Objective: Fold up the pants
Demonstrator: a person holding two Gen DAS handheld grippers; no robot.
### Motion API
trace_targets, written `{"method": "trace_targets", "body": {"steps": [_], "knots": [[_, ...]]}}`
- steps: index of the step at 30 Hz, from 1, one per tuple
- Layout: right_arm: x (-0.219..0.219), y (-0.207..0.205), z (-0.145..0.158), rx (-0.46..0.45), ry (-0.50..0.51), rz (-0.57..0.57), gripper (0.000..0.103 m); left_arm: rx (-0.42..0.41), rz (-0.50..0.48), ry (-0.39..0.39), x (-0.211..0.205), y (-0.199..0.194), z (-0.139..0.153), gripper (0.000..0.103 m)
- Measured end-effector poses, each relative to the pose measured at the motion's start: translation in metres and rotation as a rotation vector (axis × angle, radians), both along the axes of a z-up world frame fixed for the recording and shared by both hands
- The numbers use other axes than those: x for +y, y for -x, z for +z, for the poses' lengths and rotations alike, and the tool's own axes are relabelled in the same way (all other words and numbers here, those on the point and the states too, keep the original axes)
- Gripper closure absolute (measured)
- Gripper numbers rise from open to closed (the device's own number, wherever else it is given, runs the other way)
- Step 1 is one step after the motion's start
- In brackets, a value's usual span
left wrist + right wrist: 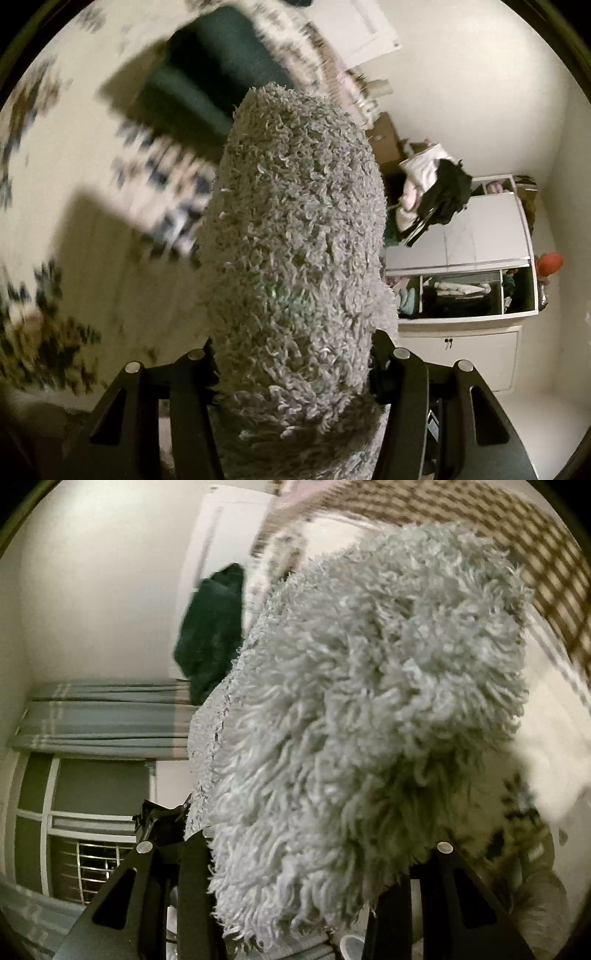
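Pants (295,240): fluffy grey fabric, airborne, bunched at 12 o'clock in both views. Left gripper (295,373) and right gripper (295,864) jaws clamped on it. No fold visible; all folding seems left.

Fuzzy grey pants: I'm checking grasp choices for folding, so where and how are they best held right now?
The fuzzy grey pants look best held by an edge, which each hand-held gripper already does: left, right. The thick shaggy fabric bulges between both finger pairs and hangs lifted off the floral bedspread. Probably come from the open end, fingers straddling the edge; which part of the pants that is cannot be told.
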State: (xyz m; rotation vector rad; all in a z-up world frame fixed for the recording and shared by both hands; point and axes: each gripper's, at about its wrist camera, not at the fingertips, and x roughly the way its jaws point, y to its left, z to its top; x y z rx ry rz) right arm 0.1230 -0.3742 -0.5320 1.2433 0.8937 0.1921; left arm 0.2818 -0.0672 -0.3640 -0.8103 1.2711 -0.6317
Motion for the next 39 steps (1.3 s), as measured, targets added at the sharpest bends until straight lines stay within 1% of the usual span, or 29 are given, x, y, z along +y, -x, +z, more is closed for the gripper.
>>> {"method": "trace_targets", "body": {"steps": [1, 3, 6, 9, 10, 12, 13, 16, 17, 18, 19, 20, 21, 22, 23, 25, 27, 28, 29, 30, 31, 32, 33, 34, 35, 36, 37, 38, 39], "knots": [[0.001, -0.010, 0.012, -0.015, 0.004, 0.000, 0.062, -0.019, 0.007, 0.005, 0.000, -0.015, 0.018, 0.052], [0.003, -0.035, 0.037, -0.049, 0.018, -0.002, 0.062, -0.044, 0.017, 0.007, -0.002, -0.045, 0.044, 0.052], [0.009, -0.079, 0.065, -0.096, 0.040, -0.013, 0.062, -0.081, 0.018, 0.007, 0.000, -0.098, 0.076, 0.052], [0.021, -0.136, 0.081, -0.139, 0.070, -0.036, 0.062, -0.106, 0.007, 0.010, 0.011, -0.152, 0.092, 0.052], [0.026, -0.149, 0.082, -0.147, 0.078, -0.045, 0.062, -0.113, -0.001, 0.008, 0.014, -0.179, 0.095, 0.052], [0.020, -0.189, 0.087, -0.155, 0.088, -0.070, 0.062, -0.118, -0.014, 0.000, 0.016, -0.221, 0.091, 0.052], [0.025, -0.200, 0.082, -0.156, 0.093, -0.079, 0.062, -0.120, -0.022, -0.006, 0.017, -0.242, 0.086, 0.052], [0.050, -0.234, 0.055, -0.157, 0.070, -0.109, 0.062, -0.115, -0.039, -0.024, 0.022, -0.293, 0.060, 0.052], [0.060, -0.245, 0.043, -0.154, 0.066, -0.116, 0.062, -0.111, -0.043, -0.026, 0.021, -0.299, 0.051, 0.052], [0.059, -0.250, 0.029, -0.149, 0.062, -0.123, 0.062, -0.103, -0.046, -0.032, 0.022, -0.311, 0.040, 0.052], [0.066, -0.258, 0.019, -0.142, 0.059, -0.126, 0.062, -0.091, -0.045, -0.042, 0.025, -0.326, 0.024, 0.052], [0.072, -0.263, 0.007, -0.129, 0.061, -0.126, 0.062, -0.082, -0.045, -0.048, 0.030, -0.334, 0.016, 0.052], [0.094, -0.252, 0.000, -0.118, 0.065, -0.122, 0.062, -0.065, -0.043, -0.057, 0.034, -0.343, 0.001, 0.051], [0.100, -0.257, -0.015, -0.096, 0.068, -0.119, 0.062, -0.051, -0.040, -0.062, 0.037, -0.349, -0.008, 0.051], [0.119, -0.265, -0.013, -0.080, 0.069, -0.116, 0.062, -0.033, -0.036, -0.067, 0.041, -0.353, -0.019, 0.051], [0.128, -0.277, -0.027, -0.049, 0.077, -0.105, 0.062, 0.009, -0.032, -0.072, 0.051, -0.356, -0.042, 0.051], [0.138, -0.274, -0.037, -0.032, 0.099, -0.084, 0.061, 0.035, -0.023, -0.064, 0.058, -0.354, -0.053, 0.049], [0.144, -0.270, -0.040, -0.028, 0.115, -0.068, 0.060, 0.040, -0.022, -0.068, 0.060, -0.352, -0.055, 0.046], [0.141, -0.285, -0.039, -0.019, 0.125, -0.058, 0.058, 0.040, -0.019, -0.071, 0.063, -0.350, -0.054, 0.046], [0.145, -0.291, -0.041, -0.008, 0.132, -0.050, 0.054, 0.038, -0.022, -0.077, 0.064, -0.347, -0.054, 0.044], [0.147, -0.287, -0.045, 0.008, 0.137, -0.043, 0.047, 0.039, -0.024, -0.086, 0.065, -0.345, -0.053, 0.042], [0.150, -0.283, -0.049, 0.030, 0.142, -0.036, 0.046, 0.042, -0.024, -0.095, 0.065, -0.343, -0.051, 0.041], [0.147, -0.283, -0.051, 0.048, 0.146, -0.032, 0.040, 0.046, -0.027, -0.108, 0.065, -0.341, -0.050, 0.040], [0.139, -0.291, -0.045, 0.068, 0.152, -0.030, 0.035, 0.045, -0.031, -0.125, 0.064, -0.338, -0.047, 0.039], [0.143, -0.303, -0.042, 0.088, 0.162, -0.028, 0.032, 0.039, -0.031, -0.149, 0.064, -0.337, -0.043, 0.036], [0.126, -0.311, -0.030, 0.101, 0.172, -0.027, 0.026, 0.027, -0.032, -0.189, 0.063, -0.335, -0.037, 0.033], [0.112, -0.323, -0.019, 0.115, 0.186, -0.024, 0.022, 0.007, -0.032, -0.228, 0.062, -0.333, -0.030, 0.032], [0.105, -0.323, -0.011, 0.127, 0.212, -0.014, 0.021, -0.012, -0.031, -0.250, 0.063, -0.333, -0.026, 0.032], [0.100, -0.335, -0.005, 0.135, 0.234, -0.006, 0.018, -0.037, -0.028, -0.280, 0.062, -0.330, -0.018, 0.032]]}}
